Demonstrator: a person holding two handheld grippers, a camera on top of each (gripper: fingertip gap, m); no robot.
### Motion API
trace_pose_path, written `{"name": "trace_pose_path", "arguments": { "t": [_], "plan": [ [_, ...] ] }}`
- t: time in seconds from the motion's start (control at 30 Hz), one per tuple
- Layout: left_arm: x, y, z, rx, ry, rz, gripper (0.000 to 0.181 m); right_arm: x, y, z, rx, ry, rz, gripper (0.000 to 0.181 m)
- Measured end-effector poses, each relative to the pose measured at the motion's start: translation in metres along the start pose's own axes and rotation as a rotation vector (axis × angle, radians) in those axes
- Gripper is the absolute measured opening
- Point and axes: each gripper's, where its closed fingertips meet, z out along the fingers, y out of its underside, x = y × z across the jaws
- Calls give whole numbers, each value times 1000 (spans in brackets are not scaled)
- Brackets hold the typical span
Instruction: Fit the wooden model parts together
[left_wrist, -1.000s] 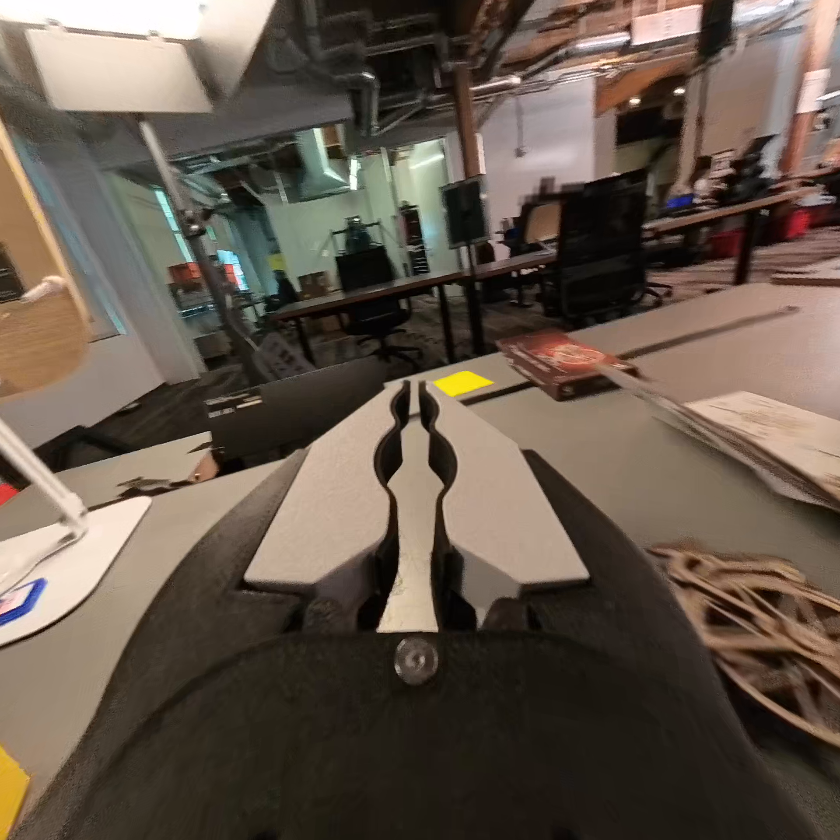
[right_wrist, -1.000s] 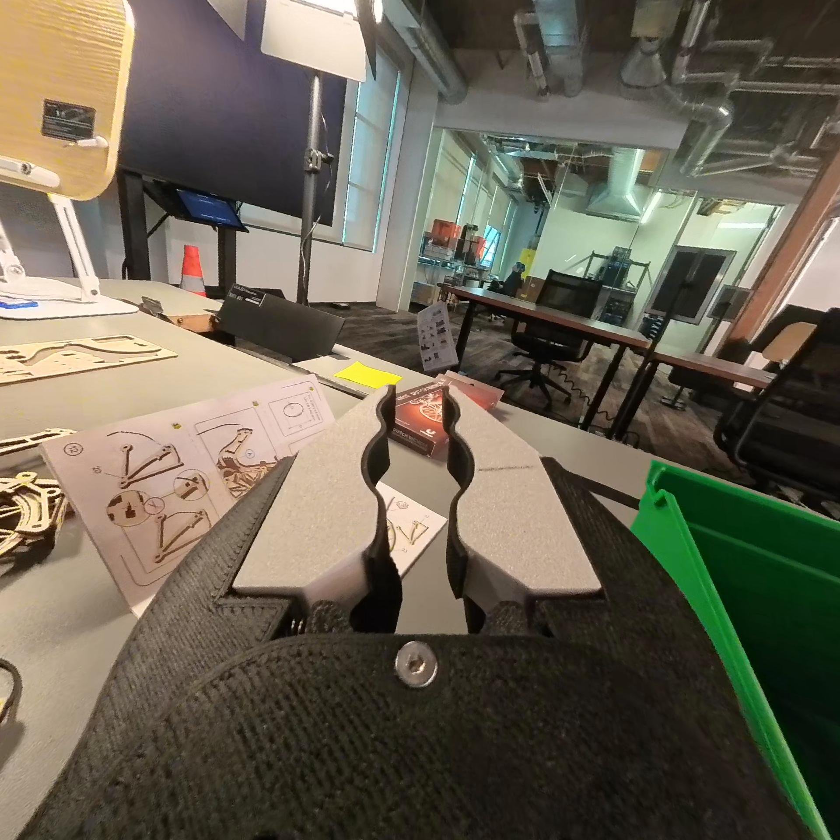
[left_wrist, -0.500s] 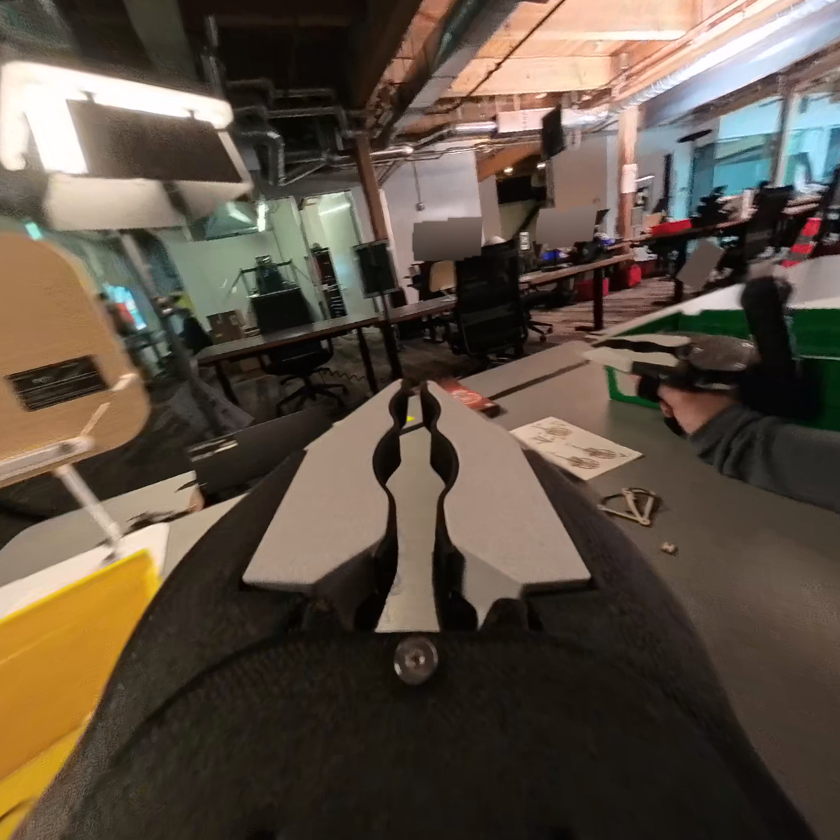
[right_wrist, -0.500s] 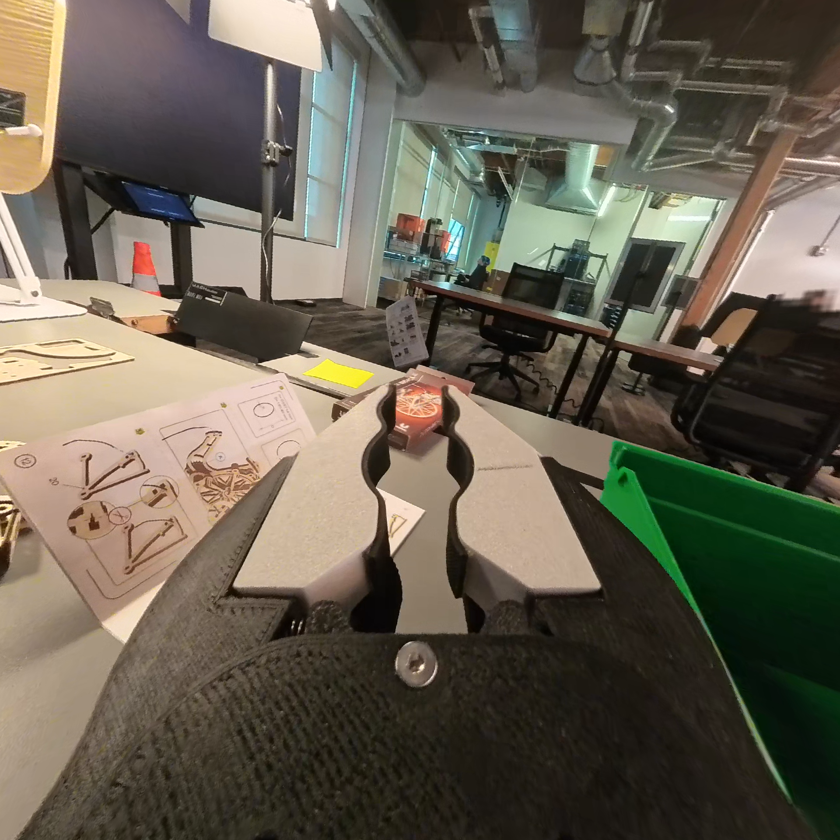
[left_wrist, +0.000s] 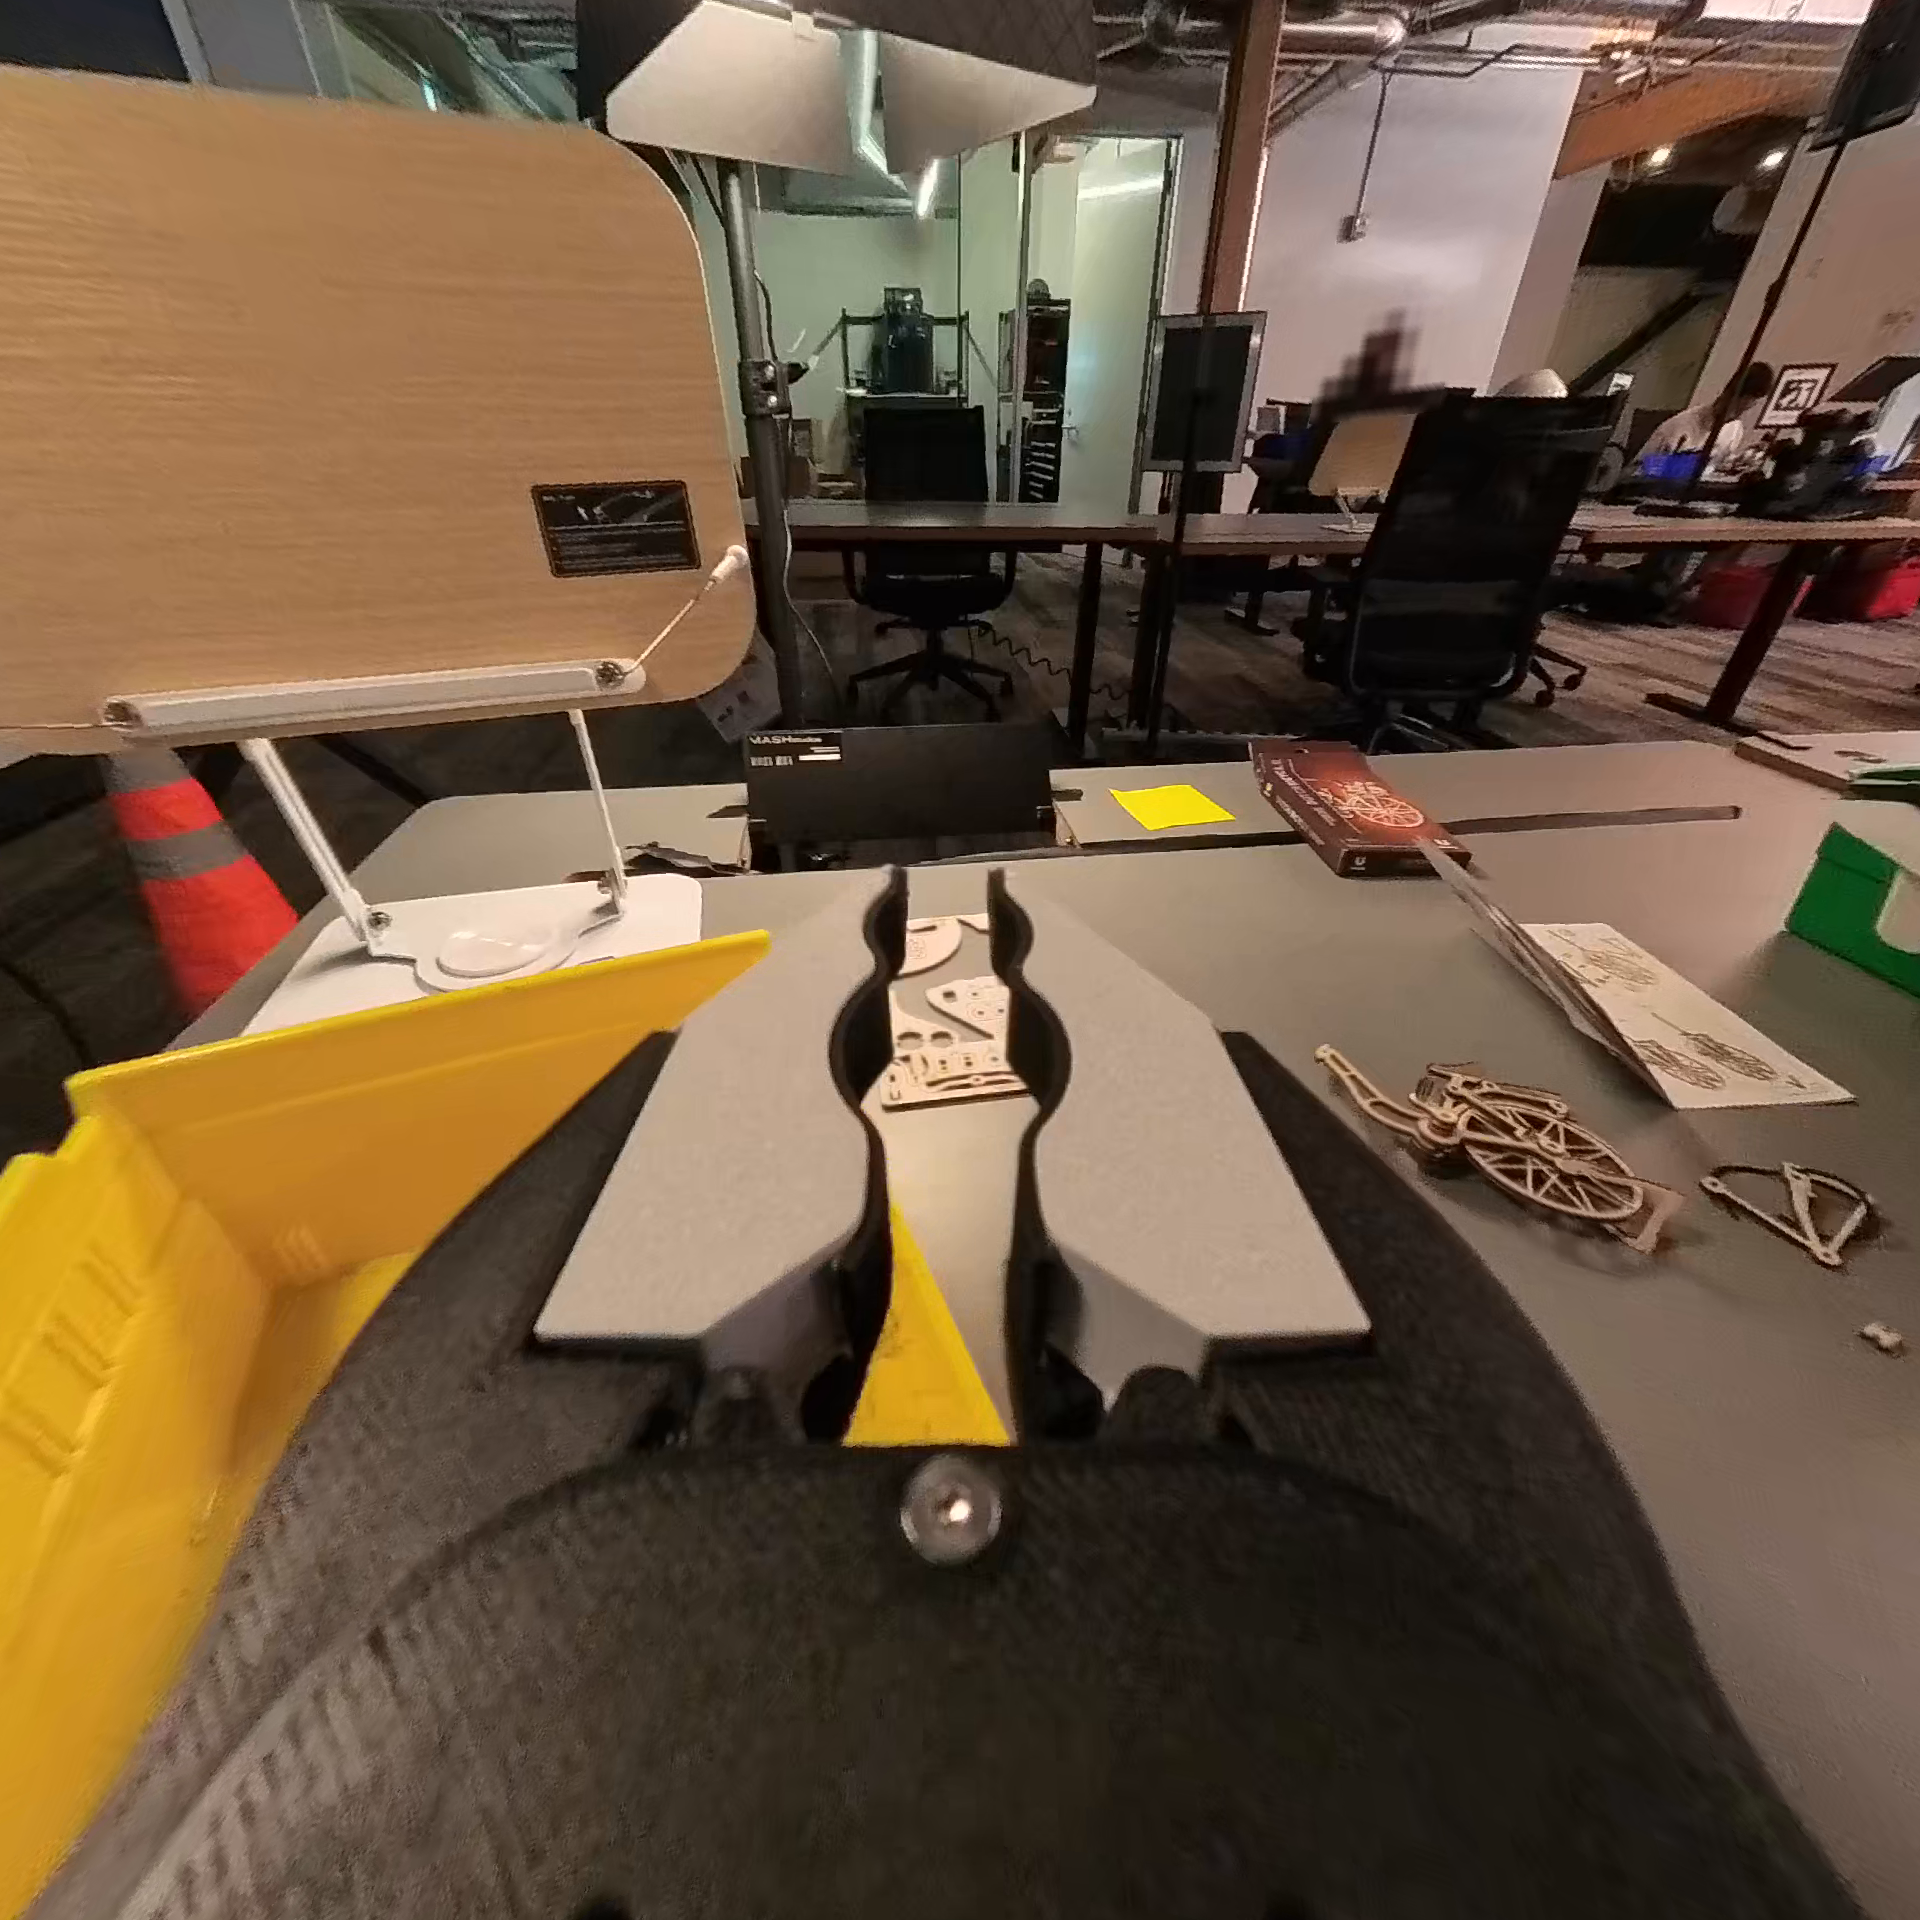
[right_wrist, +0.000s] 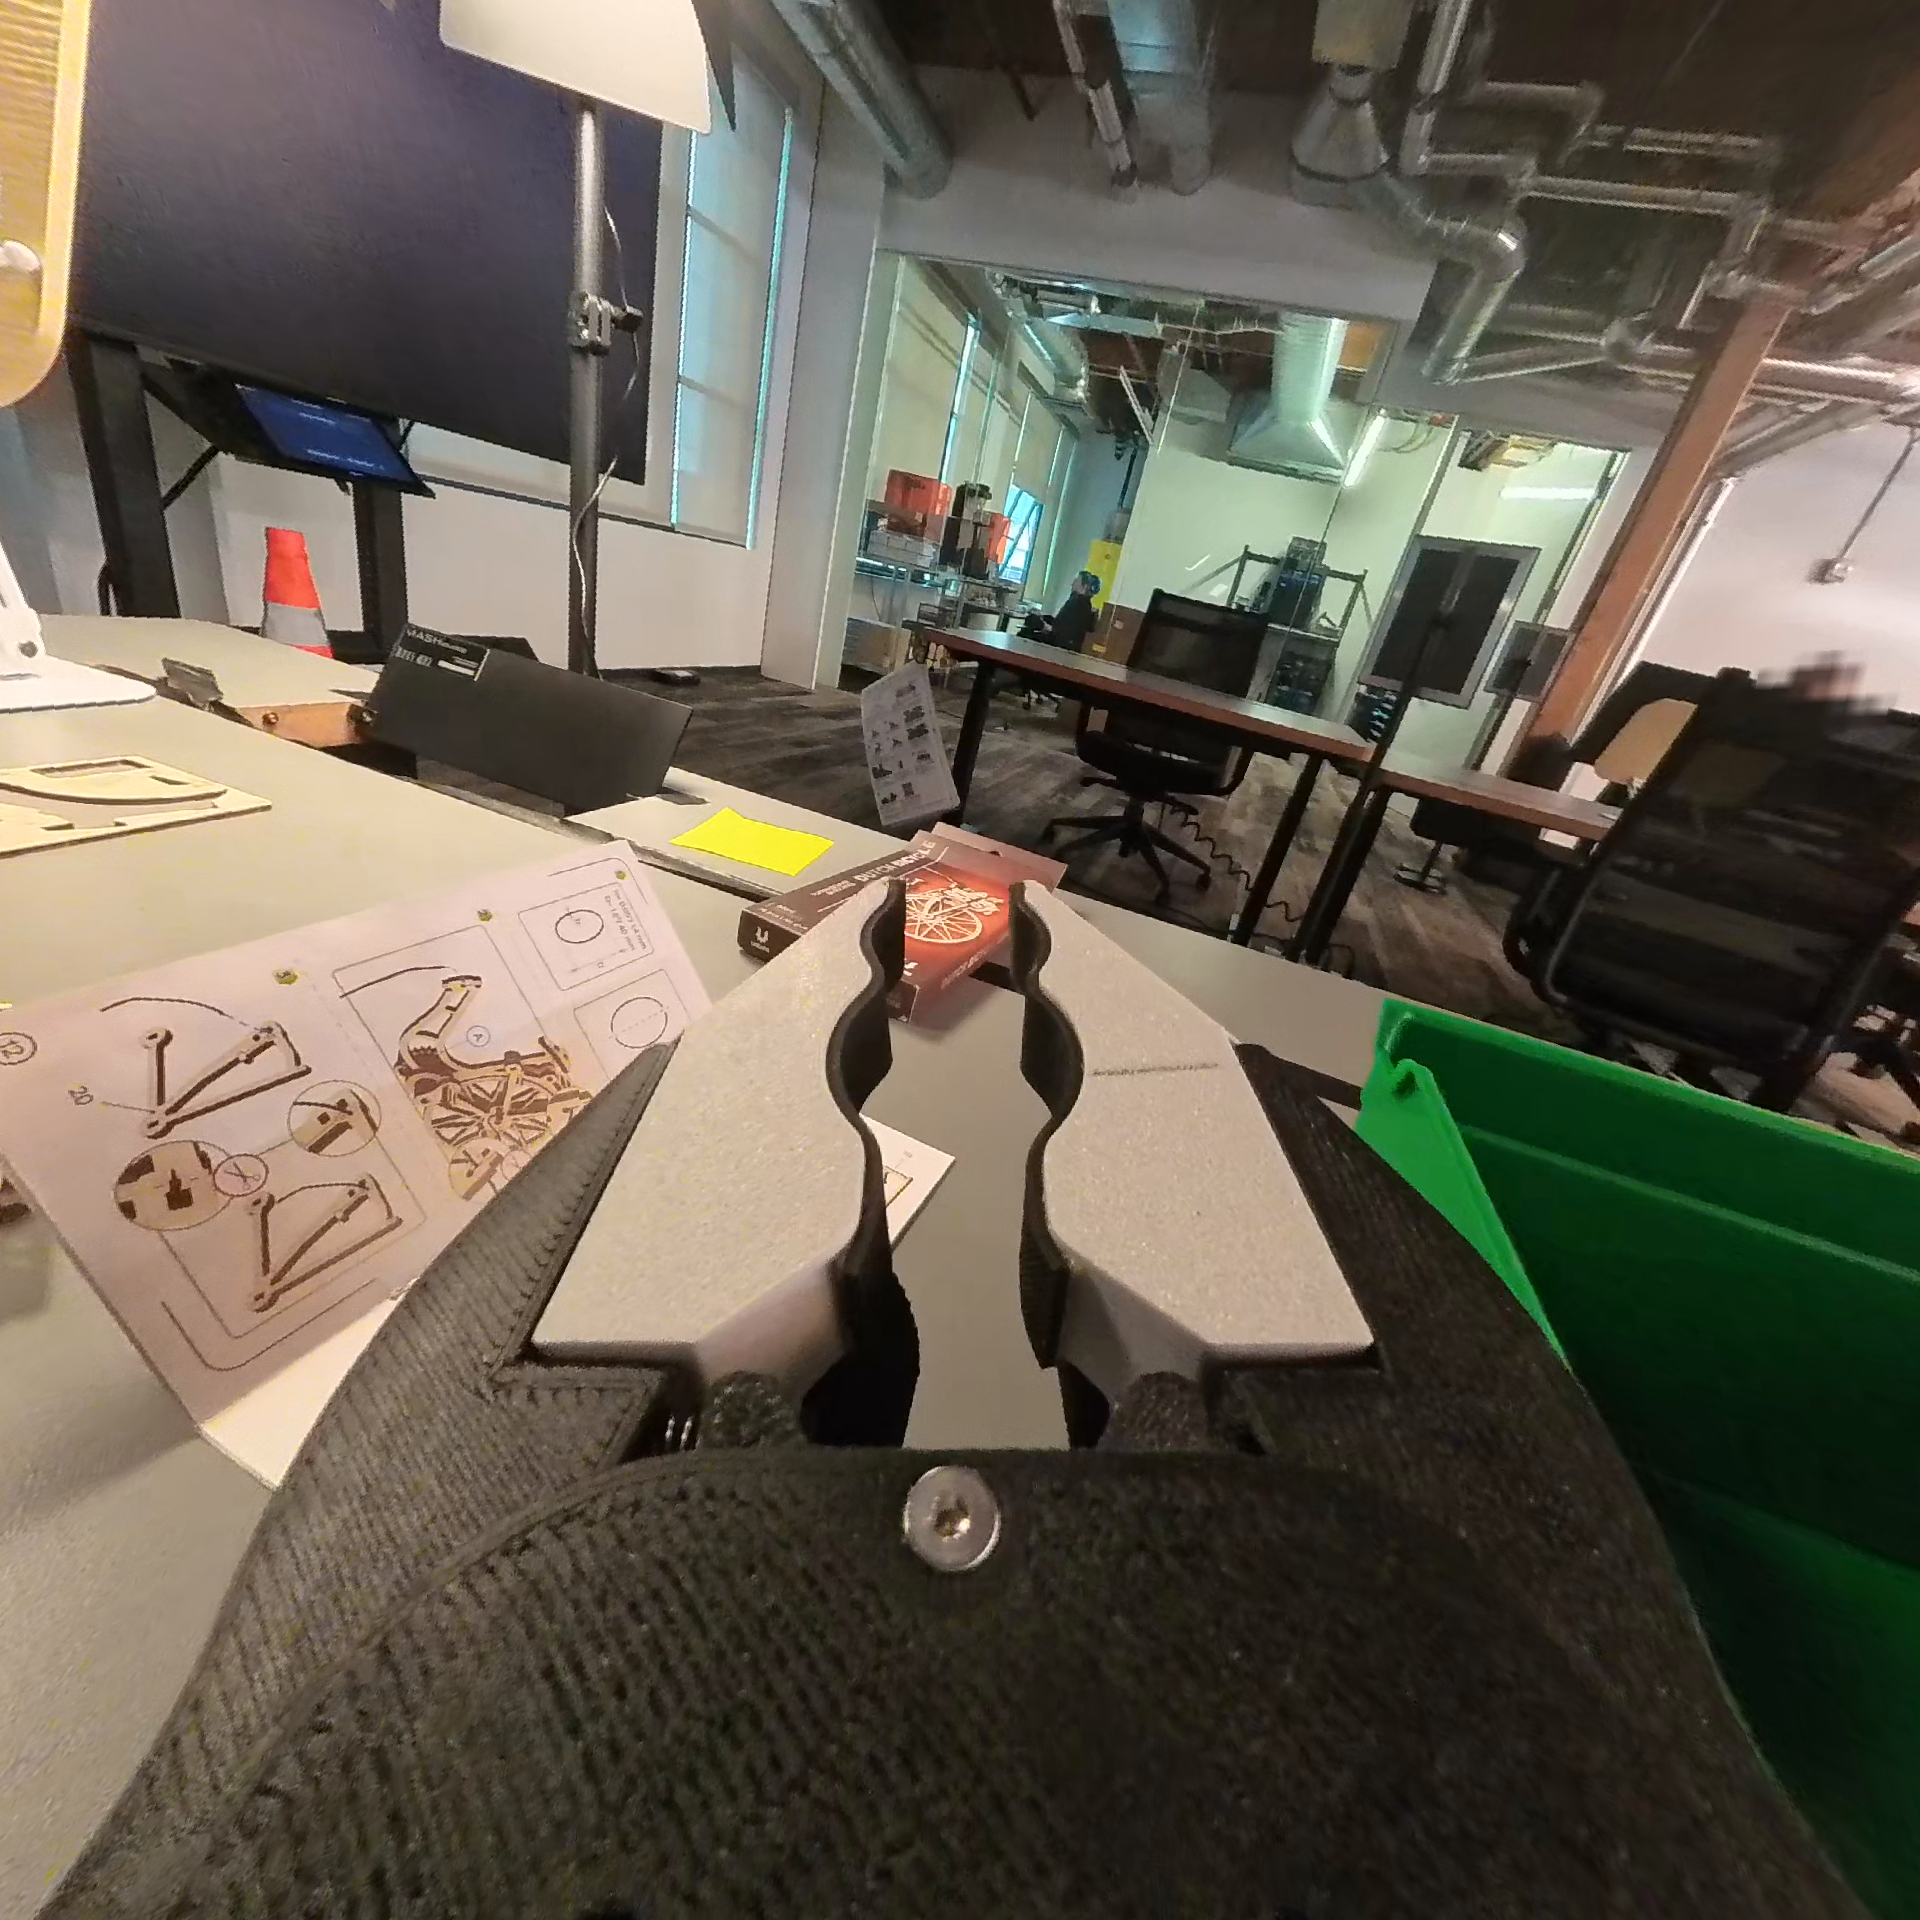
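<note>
On my grey counter, the yellow bin sits at nine o'clock and the part-built wooden bicycle at three o'clock, a loose triangular frame piece just beside it, not yet fitted. The parts sheet lies at twelve. My left hand-held gripper and right hand-held gripper are both parted, empty. I judge the job midway.

There is writing in several places, and the words stay untold here. A black sticker sits on the wooden board at upper left. A dark red box in the middle carries print. The paper sheet at left shows drawings and small numbers. A black box has a white label.
</note>
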Motion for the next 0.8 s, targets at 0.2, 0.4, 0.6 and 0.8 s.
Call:
{"name": "trace_pose_path", "arguments": {
  "t": [0.2, 0.4, 0.6, 0.8],
  "plan": [
    [12, 9, 10, -34, 34, 5, 14, 1, 1, 0, 1, -3, 15, 18],
    [13, 14, 13, -55, 35, 5, 14, 1, 1, 0, 3, -10, 25, 18],
    [14, 15, 15, -67, 43, -1, 15, 1, 1, 0, 3, -12, 24, 17],
    [14, 16, 17, -78, 42, 11, 14, 0, 0, 0, 4, -18, 27, 18]
  ]
}}
